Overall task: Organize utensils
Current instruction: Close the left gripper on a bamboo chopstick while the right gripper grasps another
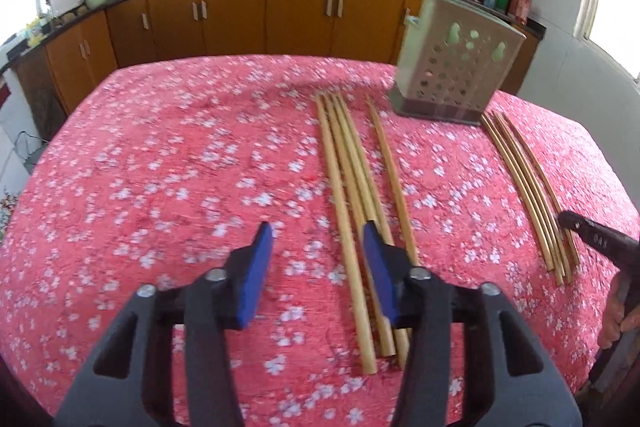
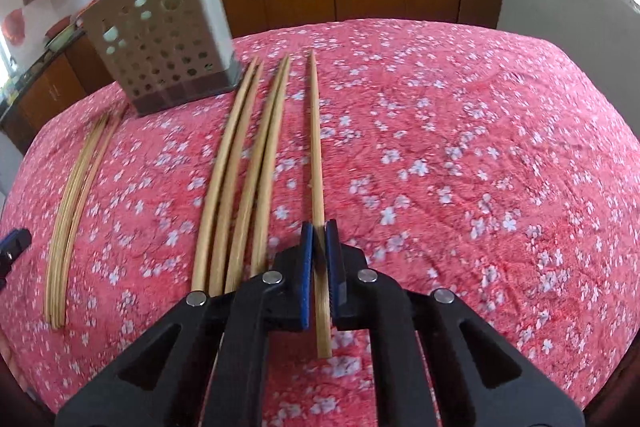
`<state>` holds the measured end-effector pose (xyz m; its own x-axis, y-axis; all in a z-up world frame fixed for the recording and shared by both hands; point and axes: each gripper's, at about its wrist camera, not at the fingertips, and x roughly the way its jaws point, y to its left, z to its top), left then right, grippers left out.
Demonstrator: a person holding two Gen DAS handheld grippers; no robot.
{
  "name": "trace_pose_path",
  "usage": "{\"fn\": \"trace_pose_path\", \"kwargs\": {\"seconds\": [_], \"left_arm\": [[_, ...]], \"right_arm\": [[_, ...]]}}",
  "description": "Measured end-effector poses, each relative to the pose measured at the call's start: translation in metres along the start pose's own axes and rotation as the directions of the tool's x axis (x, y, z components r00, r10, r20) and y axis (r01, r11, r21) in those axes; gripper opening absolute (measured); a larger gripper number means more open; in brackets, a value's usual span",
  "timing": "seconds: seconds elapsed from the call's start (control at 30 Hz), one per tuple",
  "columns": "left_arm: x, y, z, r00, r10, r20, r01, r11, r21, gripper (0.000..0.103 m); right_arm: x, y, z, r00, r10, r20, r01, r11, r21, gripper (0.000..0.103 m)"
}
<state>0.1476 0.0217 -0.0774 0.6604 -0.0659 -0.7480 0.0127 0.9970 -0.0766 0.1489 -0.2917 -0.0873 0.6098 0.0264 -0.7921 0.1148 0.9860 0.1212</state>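
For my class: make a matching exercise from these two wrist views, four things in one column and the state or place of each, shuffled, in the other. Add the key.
1. left gripper
2. right gripper
3. perforated beige plastic utensil holder
4. pink floral tablecloth

A. stands upright at the far side
B. clamped on a single bamboo chopstick
C. jaws apart, holding nothing
D. lies beneath the chopsticks

Pairs: 1-C, 2-B, 3-A, 4-D
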Motion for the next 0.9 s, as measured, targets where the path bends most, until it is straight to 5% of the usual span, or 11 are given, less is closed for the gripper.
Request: {"fn": "trace_pose_path", "kwargs": {"seconds": [0.47,0.77,0.9], "left_arm": [[0.025,-0.01,-0.006,0.996,0.039,-0.078,-0.034,0.997,0.063,0.009],[0.059,0.042,0.042,0.984,0.156,-0.081,-0.155,0.988,0.02,0.012],[0.064,0.06,0.05,0.986,0.155,-0.066,-0.156,0.988,-0.01,0.014]], "right_arm": [[-0.004,0.009,-0.007,0.999,-0.031,0.03,0.033,0.997,-0.075,0.008],[0.015,-0.019,0.025,0.995,-0.09,0.043,0.092,0.995,-0.042,0.008],[0.023,-0.042,0.037,0.994,-0.098,0.048,0.097,0.995,0.022,0.008]]}}
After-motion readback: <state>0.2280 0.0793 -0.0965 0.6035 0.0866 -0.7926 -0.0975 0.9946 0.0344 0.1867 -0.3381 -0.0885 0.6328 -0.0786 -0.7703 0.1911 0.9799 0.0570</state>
